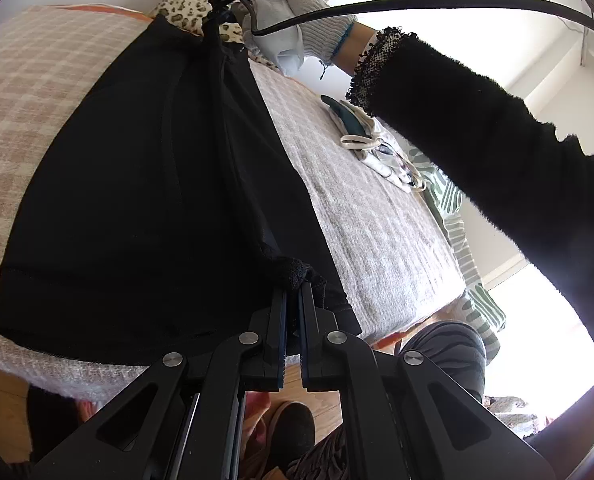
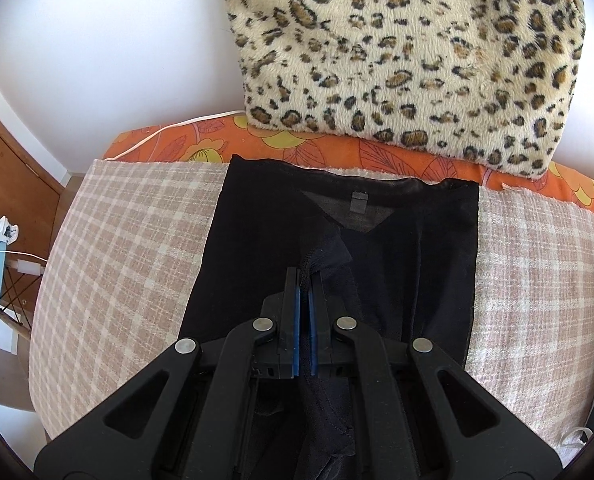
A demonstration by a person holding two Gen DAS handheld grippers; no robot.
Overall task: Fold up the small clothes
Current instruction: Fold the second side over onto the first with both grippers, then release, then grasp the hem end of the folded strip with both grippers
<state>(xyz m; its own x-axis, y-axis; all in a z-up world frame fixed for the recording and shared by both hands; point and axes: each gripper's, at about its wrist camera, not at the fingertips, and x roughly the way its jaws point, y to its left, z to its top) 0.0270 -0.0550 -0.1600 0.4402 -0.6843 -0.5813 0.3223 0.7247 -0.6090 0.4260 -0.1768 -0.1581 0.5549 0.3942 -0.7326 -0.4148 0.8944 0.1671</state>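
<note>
My left gripper [image 1: 295,280] pinches a fold of the black garment [image 1: 145,184] at lower centre; my right gripper [image 2: 305,276] clamps another fold. The garment spreads mid-frame over the checked blanket [image 2: 129,240], leopard-print cushion [image 2: 409,48] above.

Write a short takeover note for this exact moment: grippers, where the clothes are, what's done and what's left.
Left gripper: shut on an edge of the black garment.
Right gripper: shut on another edge of it.
The garment lies mostly on the checked cover, one side drawn over mid-fold.
Other small clothes wait further along the bed.
Left: lay the fold down, finish folding, then do the rest.
</note>
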